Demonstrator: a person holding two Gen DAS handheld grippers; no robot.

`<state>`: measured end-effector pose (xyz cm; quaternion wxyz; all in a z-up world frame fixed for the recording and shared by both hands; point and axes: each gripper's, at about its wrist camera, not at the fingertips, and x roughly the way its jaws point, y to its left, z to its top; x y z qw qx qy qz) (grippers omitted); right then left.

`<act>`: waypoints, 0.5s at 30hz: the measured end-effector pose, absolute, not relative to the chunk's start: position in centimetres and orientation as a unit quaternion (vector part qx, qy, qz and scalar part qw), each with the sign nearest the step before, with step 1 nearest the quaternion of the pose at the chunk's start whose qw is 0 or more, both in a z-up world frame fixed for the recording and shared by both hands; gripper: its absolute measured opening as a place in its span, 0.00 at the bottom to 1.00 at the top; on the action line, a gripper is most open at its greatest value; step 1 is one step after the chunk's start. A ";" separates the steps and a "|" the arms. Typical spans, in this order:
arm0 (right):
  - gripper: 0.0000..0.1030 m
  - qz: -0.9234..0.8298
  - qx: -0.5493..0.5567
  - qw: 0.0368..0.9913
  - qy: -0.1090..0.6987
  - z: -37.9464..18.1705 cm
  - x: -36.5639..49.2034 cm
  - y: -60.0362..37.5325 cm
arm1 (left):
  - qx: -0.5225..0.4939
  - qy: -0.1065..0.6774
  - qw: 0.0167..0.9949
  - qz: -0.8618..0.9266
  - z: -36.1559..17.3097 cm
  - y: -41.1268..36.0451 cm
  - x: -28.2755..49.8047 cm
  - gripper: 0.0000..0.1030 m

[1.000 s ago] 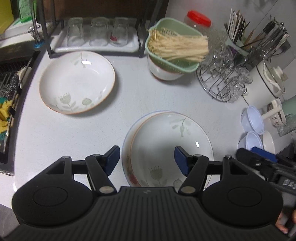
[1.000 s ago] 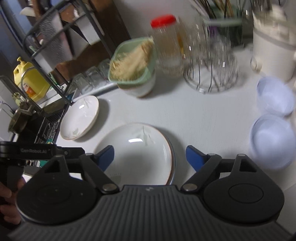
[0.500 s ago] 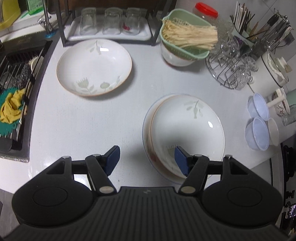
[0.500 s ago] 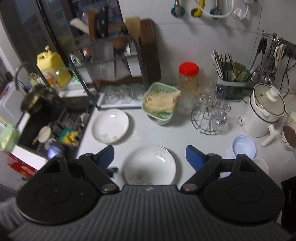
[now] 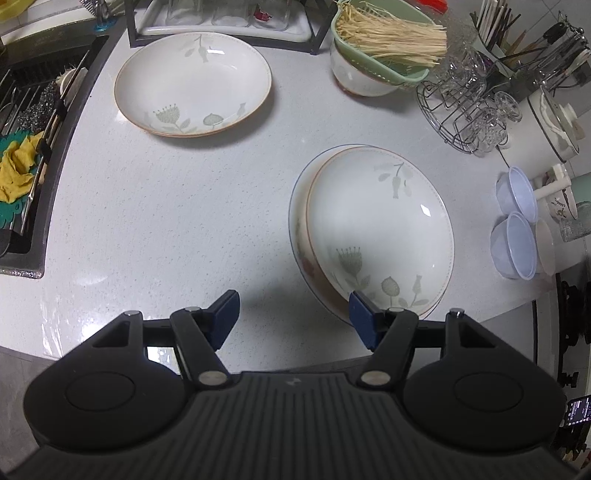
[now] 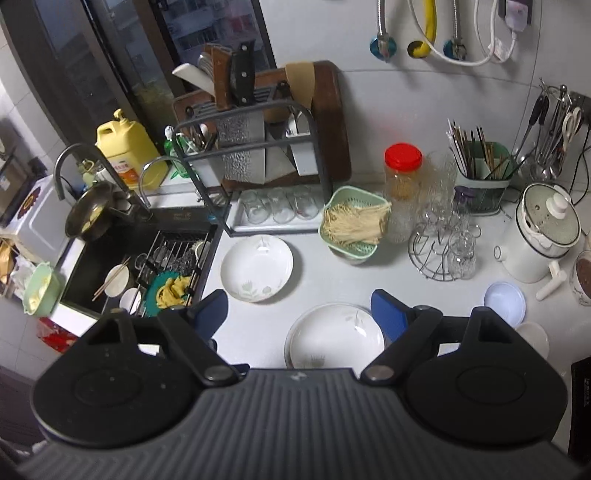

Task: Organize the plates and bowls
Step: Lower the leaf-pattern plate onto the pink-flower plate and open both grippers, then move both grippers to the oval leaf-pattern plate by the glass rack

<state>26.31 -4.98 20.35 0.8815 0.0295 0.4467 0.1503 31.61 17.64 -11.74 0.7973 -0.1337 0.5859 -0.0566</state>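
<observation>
1. Speckled white stone makes up the tabletop, and both tools hang above it with nothing between their blue pads.
2. The left tool points steeply down with its jaws moderately wide and empty. Compared with a second ago it has slid sideways, so the stacked pair of white floral ceramic plates, which then sat between its fingers, now lies ahead and to its right, the right pad overlapping the stack's near rim in the picture.
3. The right tool has its jaws wide and empty. A second ago it hovered close over the stack; it has since risen high, so its camera now takes in the whole kitchen, sink and knife rack included. The same stack shows just beyond its fingers, small and far below.
4. The single white shallow ceramic bowl with a leaf pattern lies well ahead and to the left of the left tool, near the black rack of drinking glasses. It stands well apart from the stack.
5. My reading: the top plate looks freshly set on the stack and the right tool is clear of it. The lone bowl is probably the next piece to gather, and the left tool seems better placed to go for it.
6. Two small pale lilac plastic bowls sit far right of the left tool, still unstacked.
</observation>
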 end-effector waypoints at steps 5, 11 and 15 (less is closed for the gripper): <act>0.83 0.144 0.016 0.885 0.443 20.7 26.9 -4.1 | -0.143 0.584 0.798 -0.051 -11.8 17.9 31.6 0.68; 0.83 0.143 -0.003 0.881 0.451 20.3 27.2 -3.1 | -0.147 0.572 0.806 -0.038 -11.2 18.3 31.6 0.69; 0.83 0.150 -0.016 0.870 0.470 19.5 27.1 -2.6 | -0.156 0.559 0.814 -0.019 -10.7 19.1 31.7 0.69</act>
